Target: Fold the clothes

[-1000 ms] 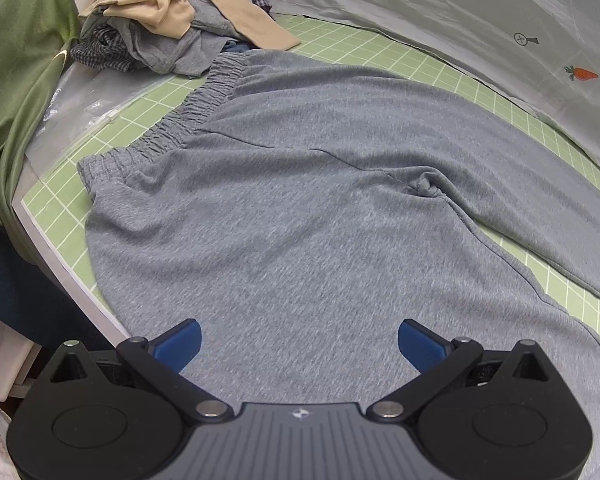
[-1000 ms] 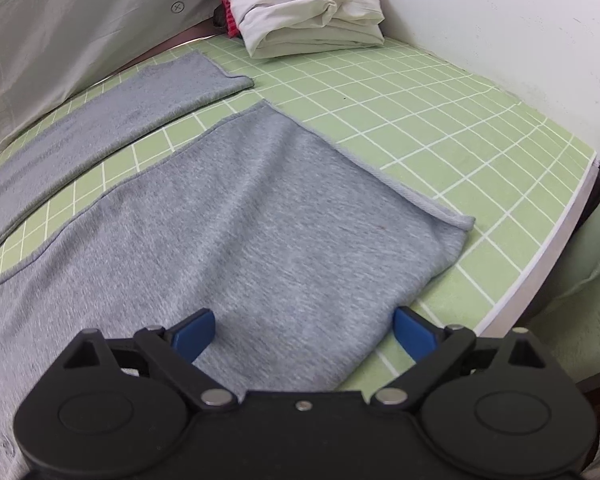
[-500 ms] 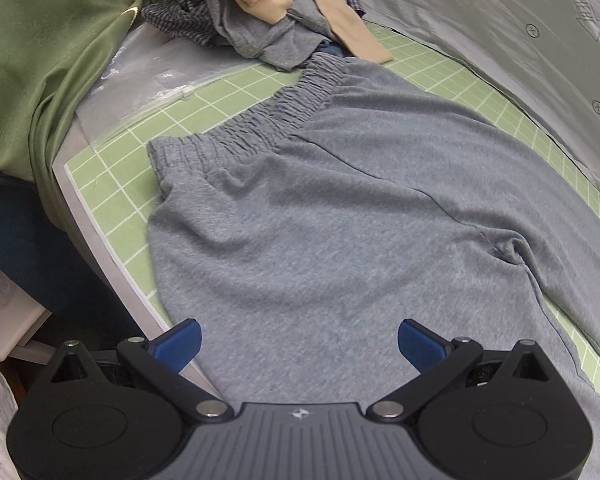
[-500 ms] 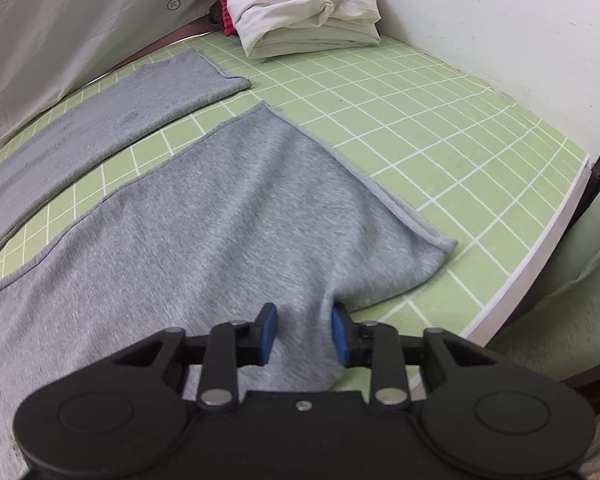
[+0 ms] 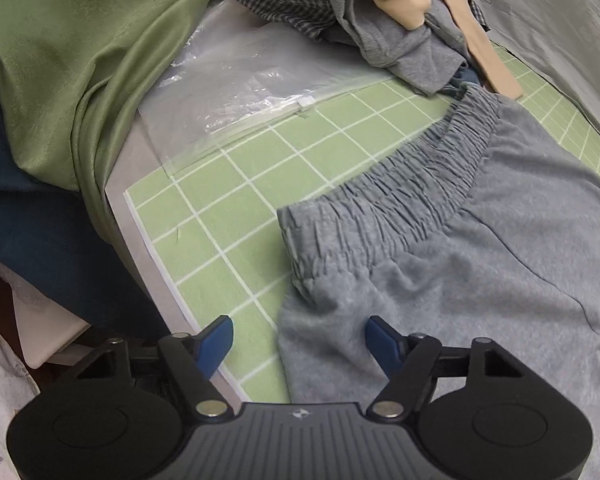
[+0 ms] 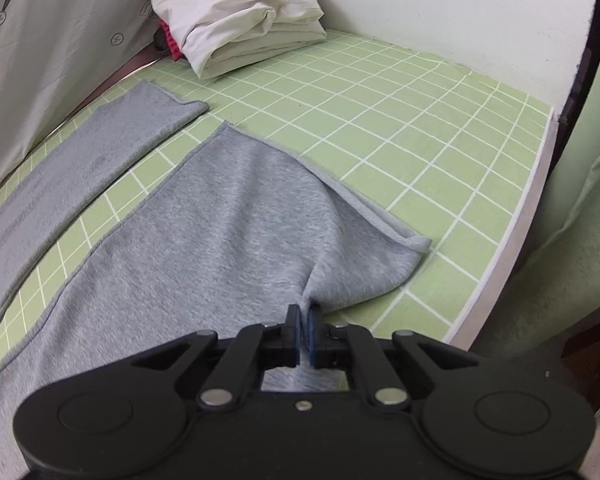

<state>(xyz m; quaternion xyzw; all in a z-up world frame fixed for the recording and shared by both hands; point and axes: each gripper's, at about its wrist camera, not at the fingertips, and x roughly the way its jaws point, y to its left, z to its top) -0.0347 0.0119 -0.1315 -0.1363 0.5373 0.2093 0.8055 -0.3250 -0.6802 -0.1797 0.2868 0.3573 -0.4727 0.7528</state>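
The soft grey jersey trousers lie spread on the green gridded table, right gripper fingers clamped on the near leg hem, left gripper fingers apart astride the waistband corner (likely needing closure before lifting a fold).

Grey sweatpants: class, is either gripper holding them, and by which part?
The right gripper is shut on the grey sweatpants, pinching the near edge of one leg close to its hem. The left gripper is open near the waistband, holding nothing.

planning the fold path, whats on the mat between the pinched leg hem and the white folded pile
Bare green mat in the right wrist view. The other leg lies left of that stretch, between neither hem nor pile.
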